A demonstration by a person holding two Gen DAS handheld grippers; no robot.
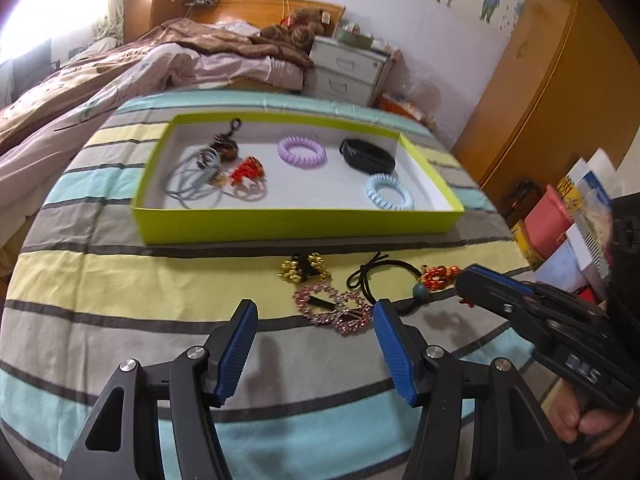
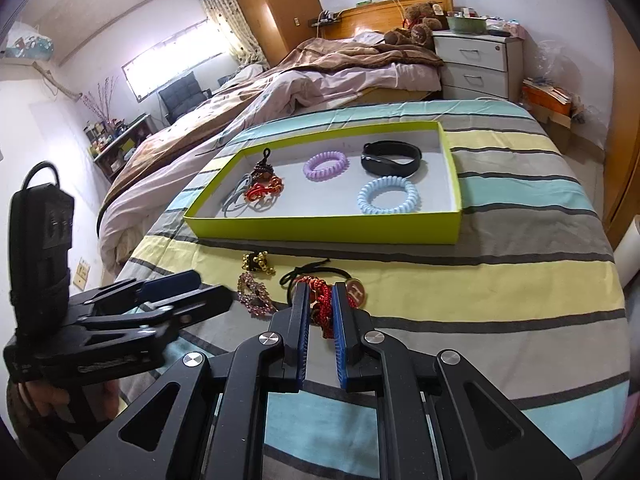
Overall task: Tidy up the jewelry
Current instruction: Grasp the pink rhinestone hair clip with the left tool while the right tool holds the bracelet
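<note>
On a striped bedspread (image 2: 500, 280), the right gripper (image 2: 320, 300) is clamped narrowly on a red knotted cord ornament (image 2: 322, 308) near the bed's front edge. The left gripper (image 1: 314, 320) gapes wide with nothing between its blue pads, over a pink rhinestone clip (image 1: 332, 308) just beside gold beads (image 1: 306, 267) and a black hair tie (image 1: 384, 276). Behind them, a lime-green tray (image 2: 328, 230) holds purple (image 2: 325, 165) and blue coil bands (image 2: 387, 196), a black wristband (image 2: 392, 158) and tangled trinkets (image 2: 256, 188).
</note>
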